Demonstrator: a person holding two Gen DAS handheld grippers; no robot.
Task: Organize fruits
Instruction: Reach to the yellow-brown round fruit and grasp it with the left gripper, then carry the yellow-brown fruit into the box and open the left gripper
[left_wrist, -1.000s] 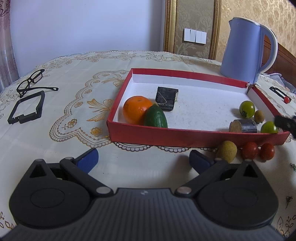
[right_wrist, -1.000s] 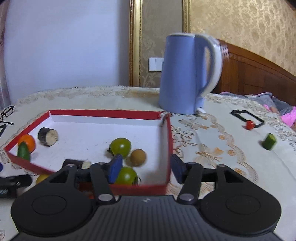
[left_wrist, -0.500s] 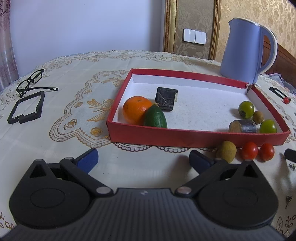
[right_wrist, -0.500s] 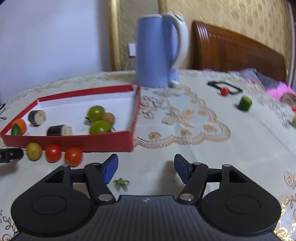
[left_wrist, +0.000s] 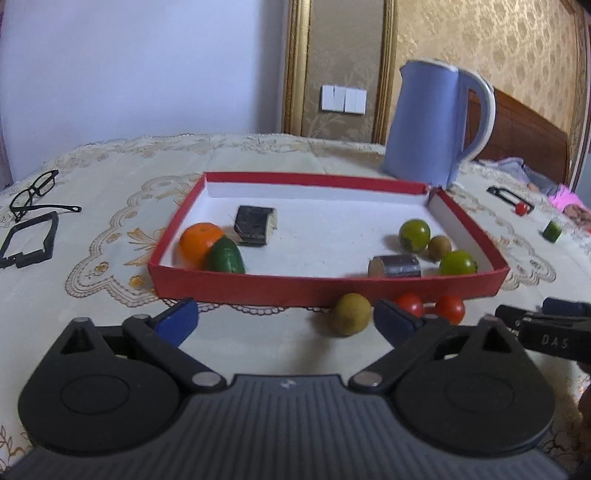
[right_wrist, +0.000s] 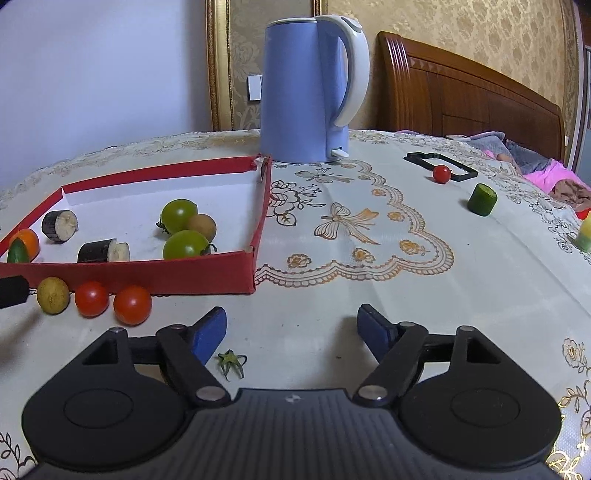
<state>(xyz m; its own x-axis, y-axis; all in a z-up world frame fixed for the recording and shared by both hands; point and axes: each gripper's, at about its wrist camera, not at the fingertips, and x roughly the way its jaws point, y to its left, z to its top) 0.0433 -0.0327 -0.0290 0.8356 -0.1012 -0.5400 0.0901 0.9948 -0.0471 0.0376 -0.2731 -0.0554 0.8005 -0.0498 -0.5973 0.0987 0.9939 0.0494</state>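
A red tray (left_wrist: 325, 288) (right_wrist: 184, 271) holds an orange (left_wrist: 199, 243), a green cucumber piece (left_wrist: 225, 256), two dark eggplant pieces (left_wrist: 255, 225), two green tomatoes (left_wrist: 414, 235) (right_wrist: 179, 215) and a small brown fruit (left_wrist: 439, 247). In front of the tray lie a yellow-brown fruit (left_wrist: 351, 314) (right_wrist: 53, 295) and two red tomatoes (left_wrist: 448, 308) (right_wrist: 132, 304). My left gripper (left_wrist: 284, 319) is open and empty, just before the tray. My right gripper (right_wrist: 291, 328) is open and empty over bare cloth, right of the red tomatoes; it also shows in the left wrist view (left_wrist: 546, 325).
A blue kettle (right_wrist: 306, 92) stands behind the tray. A red tomato (right_wrist: 441, 173), a black frame (right_wrist: 439, 165) and a cucumber chunk (right_wrist: 482, 199) lie far right. Glasses (left_wrist: 33, 192) and another black frame (left_wrist: 27, 240) lie far left. A green stem (right_wrist: 231, 363) lies by my right gripper.
My right gripper has pulled back out of the tray and swung right, open and empty throughout. My left gripper has risen and shifted right, toward the fruits in front of the tray.
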